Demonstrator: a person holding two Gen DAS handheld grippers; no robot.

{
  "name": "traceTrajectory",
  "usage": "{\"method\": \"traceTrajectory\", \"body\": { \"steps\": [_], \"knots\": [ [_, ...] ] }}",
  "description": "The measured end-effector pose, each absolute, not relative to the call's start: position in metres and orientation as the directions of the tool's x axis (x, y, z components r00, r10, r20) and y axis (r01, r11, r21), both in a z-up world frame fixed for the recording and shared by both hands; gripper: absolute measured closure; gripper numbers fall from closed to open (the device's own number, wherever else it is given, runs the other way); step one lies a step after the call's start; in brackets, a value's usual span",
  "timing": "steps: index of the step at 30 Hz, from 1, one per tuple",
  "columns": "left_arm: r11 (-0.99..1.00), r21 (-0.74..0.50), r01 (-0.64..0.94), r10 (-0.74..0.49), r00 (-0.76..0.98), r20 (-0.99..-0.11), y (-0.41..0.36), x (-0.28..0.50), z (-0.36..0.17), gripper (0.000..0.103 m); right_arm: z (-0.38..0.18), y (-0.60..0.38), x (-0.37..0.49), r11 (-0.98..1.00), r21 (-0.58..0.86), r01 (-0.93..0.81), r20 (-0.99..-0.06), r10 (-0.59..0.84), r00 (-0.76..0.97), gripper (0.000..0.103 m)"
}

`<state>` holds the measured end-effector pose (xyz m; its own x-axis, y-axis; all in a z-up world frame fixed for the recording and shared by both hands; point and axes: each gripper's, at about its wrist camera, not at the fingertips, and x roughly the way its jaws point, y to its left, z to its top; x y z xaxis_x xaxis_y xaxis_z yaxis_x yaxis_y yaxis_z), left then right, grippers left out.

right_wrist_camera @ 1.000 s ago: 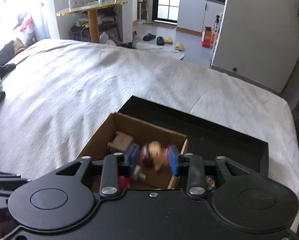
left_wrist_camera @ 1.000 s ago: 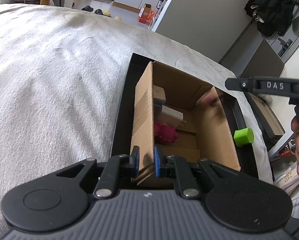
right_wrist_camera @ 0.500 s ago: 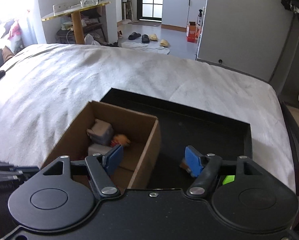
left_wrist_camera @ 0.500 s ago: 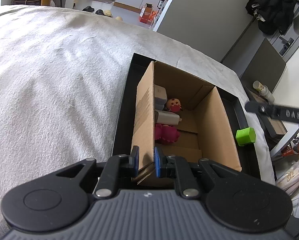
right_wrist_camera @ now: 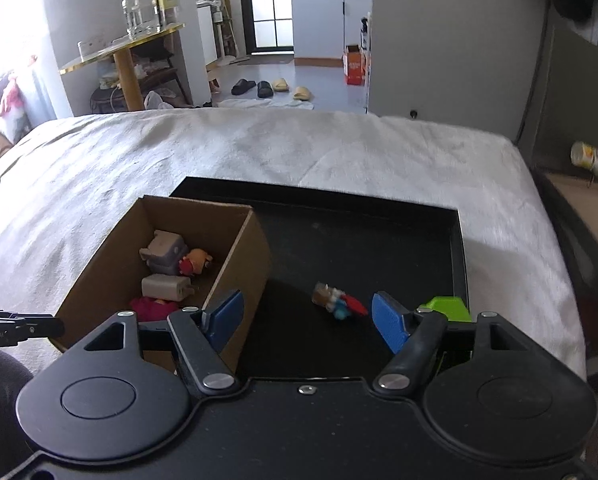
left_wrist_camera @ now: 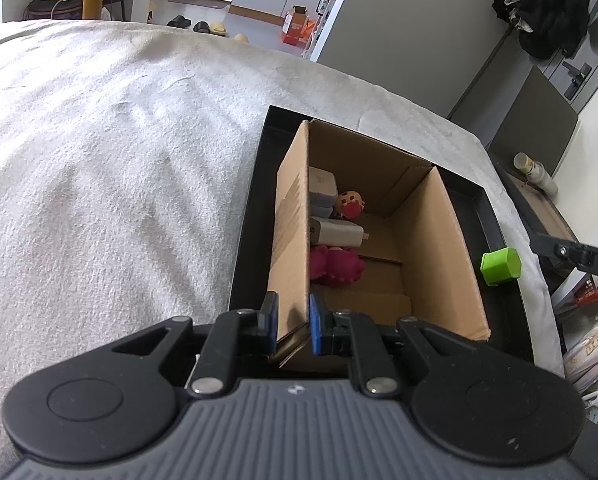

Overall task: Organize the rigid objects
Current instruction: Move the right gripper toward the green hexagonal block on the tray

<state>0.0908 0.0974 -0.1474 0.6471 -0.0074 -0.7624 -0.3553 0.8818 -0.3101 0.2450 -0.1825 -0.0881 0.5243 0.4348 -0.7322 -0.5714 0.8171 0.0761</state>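
A cardboard box (left_wrist_camera: 435, 240) (right_wrist_camera: 243, 256) stands in a black tray (right_wrist_camera: 363, 240) (left_wrist_camera: 251, 208) on a white bedspread. Inside lie a grey block (right_wrist_camera: 163, 250), an orange-headed figure (right_wrist_camera: 193, 262) (left_wrist_camera: 349, 204), a white charger (right_wrist_camera: 165, 286) (left_wrist_camera: 337, 232) and a pink toy (left_wrist_camera: 335, 266). My left gripper (left_wrist_camera: 293, 326) is shut on the box's left wall. My right gripper (right_wrist_camera: 307, 316) is open and empty above the tray. A small red-and-blue figure (right_wrist_camera: 339, 304) lies on the tray between its fingers. A green block (right_wrist_camera: 445, 306) (left_wrist_camera: 501, 266) sits at the tray's right edge.
The bedspread (right_wrist_camera: 259, 152) stretches far and left of the tray. A dark side table with a can (right_wrist_camera: 591, 158) stands right of the bed. A round wooden table (right_wrist_camera: 123, 52) and slippers (right_wrist_camera: 271, 88) on the floor are beyond.
My right gripper let the orange-headed figure drop into the box, opened, and moved right over the tray. My left gripper kept its hold on the box wall.
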Motion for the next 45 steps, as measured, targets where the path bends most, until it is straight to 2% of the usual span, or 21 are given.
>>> {"method": "traceTrajectory", "body": {
  "steps": [22, 31, 38, 45],
  "knots": [
    [0.909, -0.228, -0.349, 0.037, 0.613, -0.789, 0.087, 0.101, -0.148, 0.089, -0.113, -0.243, 0.268, 0.853, 0.08, -0.516, -0.761, 0.387, 0.521, 0.033],
    [0.919, -0.19, -0.347, 0.061, 0.599, -0.798, 0.083, 0.104, -0.148, 0.089, -0.124, -0.264, 0.289, 0.872, 0.149, -0.467, -0.763, 0.402, 0.506, 0.033],
    [0.932, -0.121, -0.341, 0.108, 0.583, -0.805, 0.074, 0.107, -0.147, 0.088, -0.134, -0.269, 0.307, 0.87, 0.151, -0.47, -0.768, 0.402, 0.498, 0.033],
    [0.931, -0.109, -0.348, 0.122, 0.58, -0.805, 0.073, 0.107, -0.147, 0.088, -0.148, -0.263, 0.327, 0.882, 0.133, -0.452, -0.801, 0.364, 0.475, 0.033]
  ]
}}
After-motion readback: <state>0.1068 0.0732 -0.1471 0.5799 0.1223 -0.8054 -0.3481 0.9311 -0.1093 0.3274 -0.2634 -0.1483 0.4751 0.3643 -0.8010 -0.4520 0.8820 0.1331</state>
